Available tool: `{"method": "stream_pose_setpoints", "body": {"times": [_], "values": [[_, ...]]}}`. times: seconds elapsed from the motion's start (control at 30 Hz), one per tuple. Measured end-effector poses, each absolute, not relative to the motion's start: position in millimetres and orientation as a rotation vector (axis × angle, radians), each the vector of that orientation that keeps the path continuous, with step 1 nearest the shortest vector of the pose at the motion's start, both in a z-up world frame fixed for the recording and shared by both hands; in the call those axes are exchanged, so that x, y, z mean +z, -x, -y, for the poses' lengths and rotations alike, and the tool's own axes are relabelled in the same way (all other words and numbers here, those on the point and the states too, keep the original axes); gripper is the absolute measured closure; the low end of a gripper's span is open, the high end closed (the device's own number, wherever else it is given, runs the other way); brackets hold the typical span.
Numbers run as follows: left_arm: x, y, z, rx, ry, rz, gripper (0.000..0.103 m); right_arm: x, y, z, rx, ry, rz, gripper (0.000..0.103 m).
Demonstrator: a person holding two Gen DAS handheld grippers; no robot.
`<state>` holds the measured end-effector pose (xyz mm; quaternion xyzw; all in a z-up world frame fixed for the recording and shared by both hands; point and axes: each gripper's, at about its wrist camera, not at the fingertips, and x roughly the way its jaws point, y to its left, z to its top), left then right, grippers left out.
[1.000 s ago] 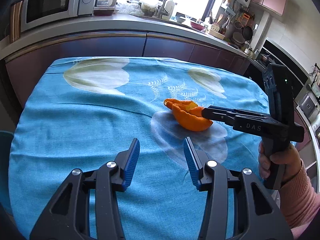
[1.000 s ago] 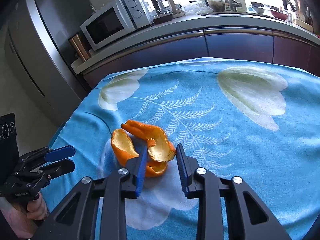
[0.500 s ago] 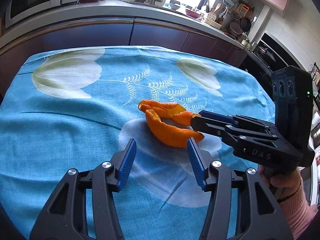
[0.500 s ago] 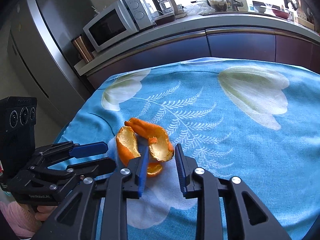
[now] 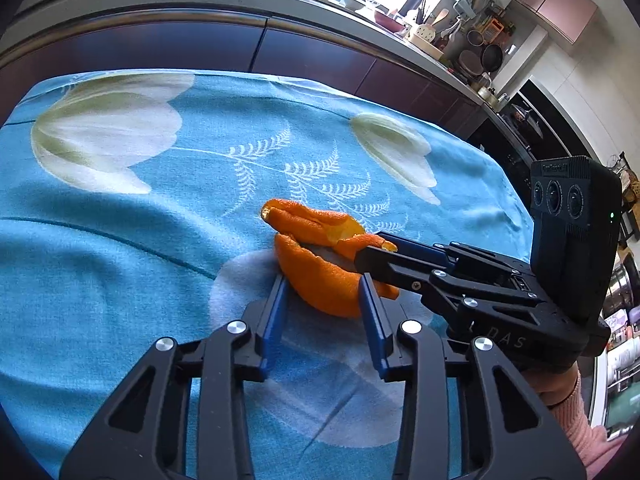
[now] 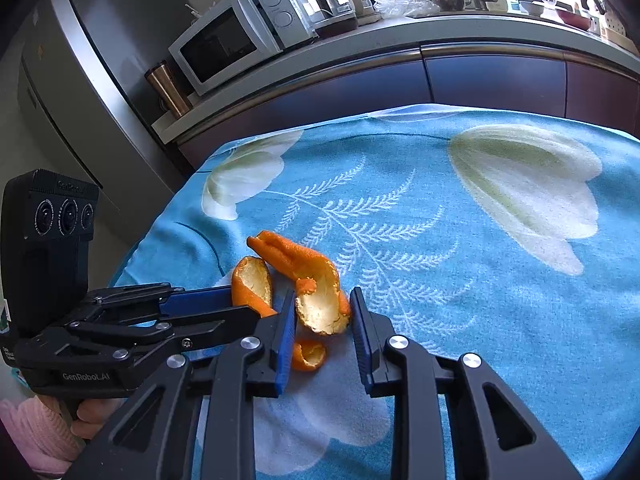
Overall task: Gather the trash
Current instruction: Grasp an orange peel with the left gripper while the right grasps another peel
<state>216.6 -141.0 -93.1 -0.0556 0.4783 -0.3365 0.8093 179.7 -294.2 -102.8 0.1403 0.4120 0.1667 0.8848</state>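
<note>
Orange peel (image 5: 320,280) now bracketed by advanced left gripper (image 5: 324,284), right gripper (image 6: 322,300), both spread apart.

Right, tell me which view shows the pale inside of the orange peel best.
The right wrist view: the curled orange peel lies with its pale pith facing that camera, between the open right claw fingers. The left wrist view shows mostly the peel's orange outer skin, partly hidden behind the other claw.
</note>
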Motion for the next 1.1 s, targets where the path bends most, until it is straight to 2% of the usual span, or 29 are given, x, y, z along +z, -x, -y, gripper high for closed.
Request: {"method": "stream_pose_setpoints", "body": {"times": [0.2, 0.43, 1.1], "values": [[-93.4, -210.6, 134.3, -0.711, 0.141, -1.017, 0.078, -99.5, -175.8, 292.9, 0.341, -0.279, -0.839, 0.089], [-85.3, -197.3, 119.1, -0.691, 0.142, -0.993, 0.086, -93.1, -165.7, 288.1, 0.336, -0.275, -0.808, 0.092], [-61.9, -155.4, 36.9, -0.587, 0.166, -0.909, 0.087, -73.6, -136.9, 282.6, 0.359, -0.363, -0.725, 0.094]]}}
